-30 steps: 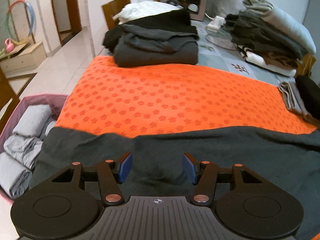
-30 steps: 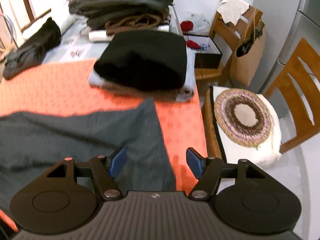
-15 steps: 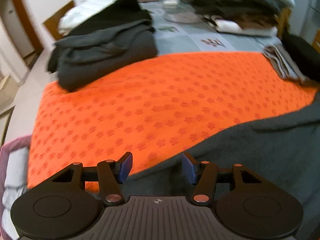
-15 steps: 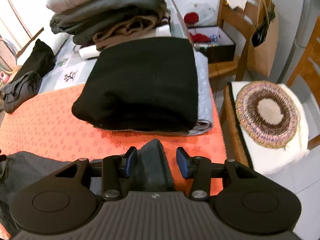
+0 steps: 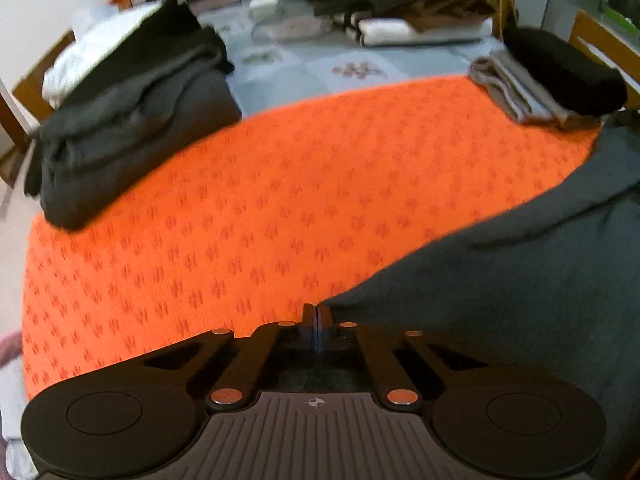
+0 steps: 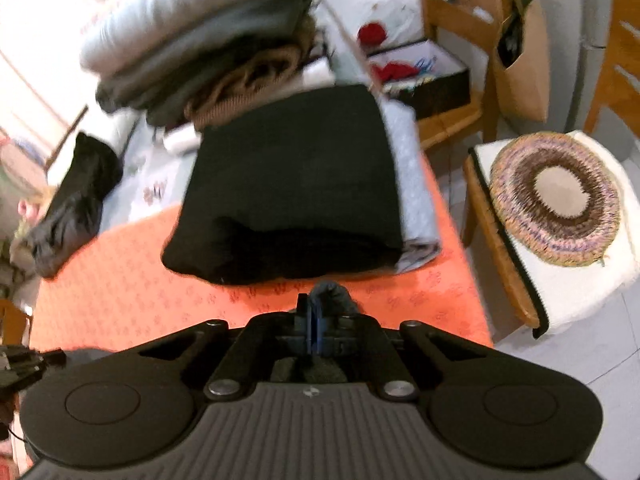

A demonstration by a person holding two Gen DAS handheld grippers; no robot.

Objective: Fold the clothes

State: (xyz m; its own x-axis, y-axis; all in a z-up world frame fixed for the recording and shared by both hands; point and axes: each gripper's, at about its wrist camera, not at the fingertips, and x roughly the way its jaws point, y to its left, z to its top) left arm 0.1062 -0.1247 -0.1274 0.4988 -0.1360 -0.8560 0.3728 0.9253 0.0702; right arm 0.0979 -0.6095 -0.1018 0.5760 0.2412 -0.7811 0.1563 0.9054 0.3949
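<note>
Two grippers each pinch a corner of the same dark grey garment [image 5: 520, 288], which lies on the orange cloth [image 5: 248, 216] covering the bench.

In the left wrist view the garment spreads from the left gripper [image 5: 317, 322] out to the right and upward, its long edge running on a slant toward the far right of the cloth. The cloth's corner point sits right at the fingertips. The left fingers are pressed fully together, with the garment's edge caught between them.

In the right wrist view a small bunched tip of the garment [image 6: 331, 294] pokes out just beyond the right gripper [image 6: 314, 320], pointing toward the folded black pile [image 6: 292, 184] close ahead. The right fingers are also closed tight, clamped on that bunched corner, with more grey fabric showing below them.

A stack of dark folded clothes [image 5: 128, 120] rests at the cloth's far left edge.
</note>
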